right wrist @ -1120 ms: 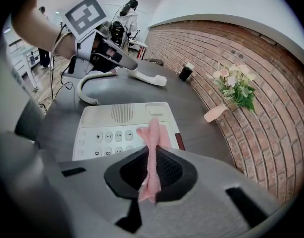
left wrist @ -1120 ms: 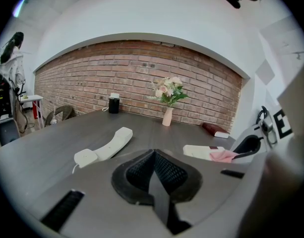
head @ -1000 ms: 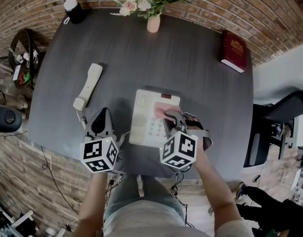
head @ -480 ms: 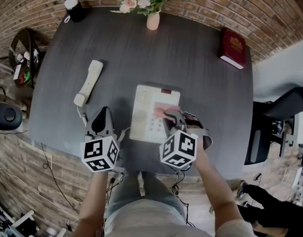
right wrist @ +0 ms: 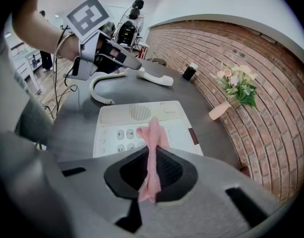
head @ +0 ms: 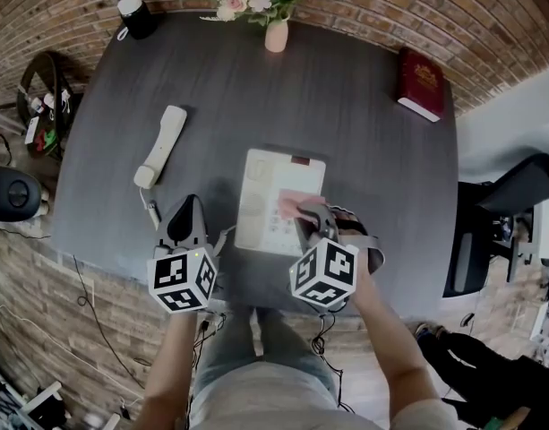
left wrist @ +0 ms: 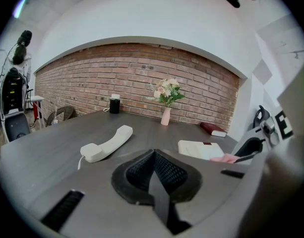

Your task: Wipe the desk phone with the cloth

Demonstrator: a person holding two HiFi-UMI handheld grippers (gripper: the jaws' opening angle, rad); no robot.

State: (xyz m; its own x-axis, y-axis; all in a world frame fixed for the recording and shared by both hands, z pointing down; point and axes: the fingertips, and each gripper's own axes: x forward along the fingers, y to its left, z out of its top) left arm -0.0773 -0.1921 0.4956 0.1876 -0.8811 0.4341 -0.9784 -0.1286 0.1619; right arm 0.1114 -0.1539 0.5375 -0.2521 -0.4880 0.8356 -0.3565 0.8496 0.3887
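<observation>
Our right hand-held gripper (head: 310,217), pinching the cloth (head: 292,206), has dragged slightly back over the desk phone (head: 261,182): wiping underway. Our left hand-held gripper (head: 186,217) sits pressed together, idle.

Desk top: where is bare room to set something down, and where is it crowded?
Bare: the wide stretch between vase, red book and phone base; also right of the base. Crowded: the near side, with handset, left gripper, base and right gripper holding the cloth.
</observation>
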